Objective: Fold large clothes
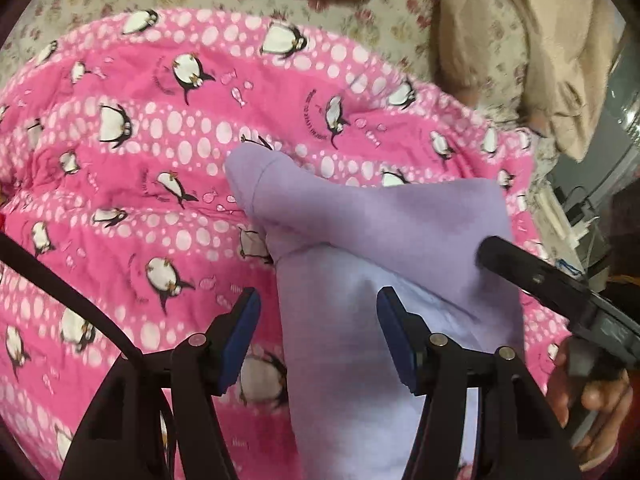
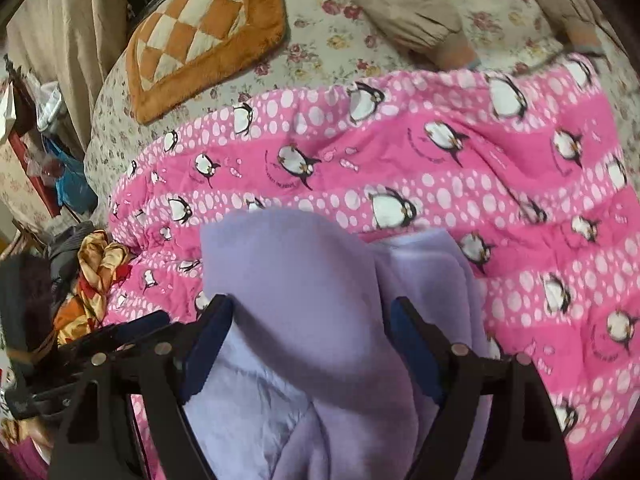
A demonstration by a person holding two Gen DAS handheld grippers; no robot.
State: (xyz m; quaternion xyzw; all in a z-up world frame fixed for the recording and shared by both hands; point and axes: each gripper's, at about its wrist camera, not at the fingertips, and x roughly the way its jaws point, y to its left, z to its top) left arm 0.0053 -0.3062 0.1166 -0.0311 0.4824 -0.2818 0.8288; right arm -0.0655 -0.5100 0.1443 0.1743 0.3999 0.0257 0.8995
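Note:
A lavender fleece garment [image 1: 384, 232] lies bunched and partly folded on a pink penguin-print quilt [image 1: 132, 128]. My left gripper [image 1: 319, 316] hovers over the garment's near part with its jaws apart. The cloth runs under the gap, and the left blue pad stands over pink quilt. A finger [image 1: 508, 260] of my right gripper reaches in from the right above the garment's edge, held by a hand [image 1: 588, 396]. In the right wrist view my right gripper [image 2: 308, 320] stands wide open over a thick fold of the lavender garment [image 2: 296, 280]. Its pads do not pinch the fold.
The pink quilt [image 2: 500, 184] covers a floral bedspread [image 2: 320, 28]. An orange checked cushion [image 2: 200, 32] lies at the back, with beige clothing [image 1: 520, 52] to its right. A heap of coloured cloth [image 2: 96, 276] sits off the bed's left edge. My left gripper [image 2: 132, 332] shows there too.

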